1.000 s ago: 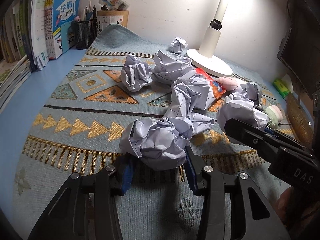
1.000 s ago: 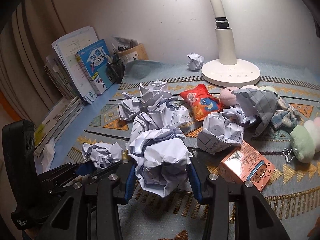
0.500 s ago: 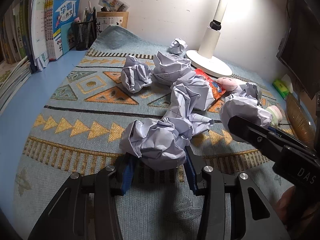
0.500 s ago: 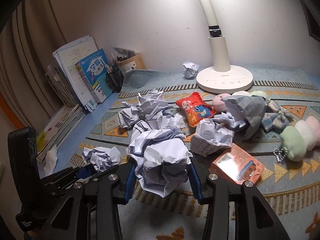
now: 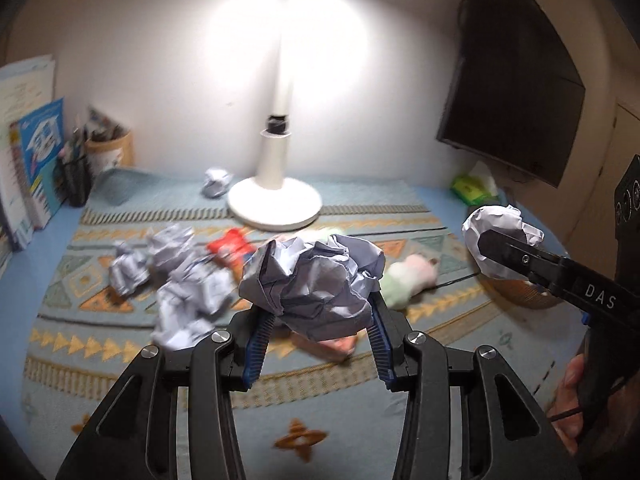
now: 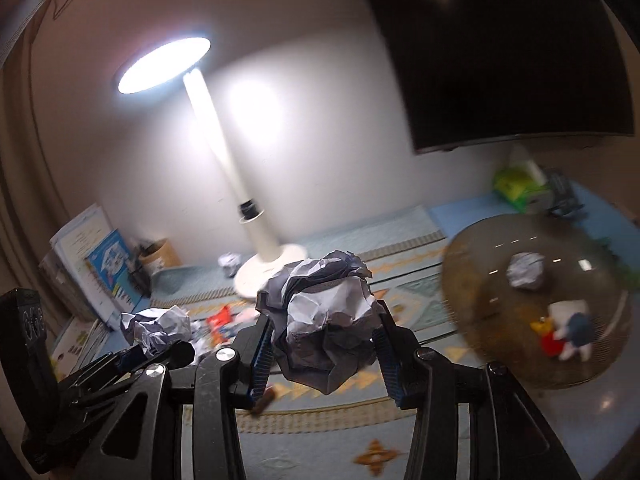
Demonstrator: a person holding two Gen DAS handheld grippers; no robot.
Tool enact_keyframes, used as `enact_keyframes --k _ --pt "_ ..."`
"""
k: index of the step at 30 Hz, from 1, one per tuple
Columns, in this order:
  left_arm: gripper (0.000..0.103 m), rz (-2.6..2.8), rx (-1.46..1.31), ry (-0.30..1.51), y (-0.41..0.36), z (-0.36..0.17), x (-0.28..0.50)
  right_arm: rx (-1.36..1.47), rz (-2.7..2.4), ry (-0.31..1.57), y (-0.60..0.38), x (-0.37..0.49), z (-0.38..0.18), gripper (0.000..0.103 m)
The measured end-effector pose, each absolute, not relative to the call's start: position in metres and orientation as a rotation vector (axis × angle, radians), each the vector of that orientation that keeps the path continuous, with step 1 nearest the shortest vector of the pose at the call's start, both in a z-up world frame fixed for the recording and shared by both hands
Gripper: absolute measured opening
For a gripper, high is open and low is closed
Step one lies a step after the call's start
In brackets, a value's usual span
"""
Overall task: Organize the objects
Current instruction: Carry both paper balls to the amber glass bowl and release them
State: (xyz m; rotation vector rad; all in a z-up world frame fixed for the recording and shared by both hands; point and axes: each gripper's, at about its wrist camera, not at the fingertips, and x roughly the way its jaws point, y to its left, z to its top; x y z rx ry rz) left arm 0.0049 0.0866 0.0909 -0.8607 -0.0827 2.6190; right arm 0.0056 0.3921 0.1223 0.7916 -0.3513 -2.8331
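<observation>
My left gripper (image 5: 318,340) is shut on a crumpled paper ball (image 5: 316,284) and holds it well above the patterned mat (image 5: 120,344). My right gripper (image 6: 324,350) is shut on another crumpled paper ball (image 6: 324,320), also raised. The right gripper shows at the right edge of the left wrist view (image 5: 508,248) with its ball (image 5: 500,224). The left gripper shows at the lower left of the right wrist view (image 6: 156,344). A round brown basket (image 6: 472,280) at the right holds one paper ball (image 6: 526,270) and small toys (image 6: 564,336). Several paper balls (image 5: 180,276) lie on the mat.
A white desk lamp (image 5: 276,184) stands at the back, lit. Books (image 5: 32,160) and a pen cup (image 5: 76,176) are at the left. A dark monitor (image 5: 516,92) hangs at the right, a green tissue pack (image 5: 472,188) below it. A red snack bag (image 5: 230,246) and a plush toy (image 5: 408,280) lie on the mat.
Both grippers have lifted their paper balls up off the mat and swung to the right. The basket has come into the right wrist view.
</observation>
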Motion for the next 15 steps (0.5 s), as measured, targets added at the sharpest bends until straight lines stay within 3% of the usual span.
enact_keyframes --k 5,12,15 --pt "0.041 2.438 -0.816 -0.077 0.183 0.115 -0.014 0.839 -3.068 -0.465 0.48 0.004 0.135 0.045" --pt "0.041 2.239 -0.893 -0.051 0.3 0.105 -0.045 1.142 -2.993 -0.67 0.547 -0.029 0.095 0.046" --pt "0.041 2.209 -0.909 -0.03 0.33 0.096 -0.055 1.211 -2.928 -0.719 0.559 -0.037 0.082 0.061"
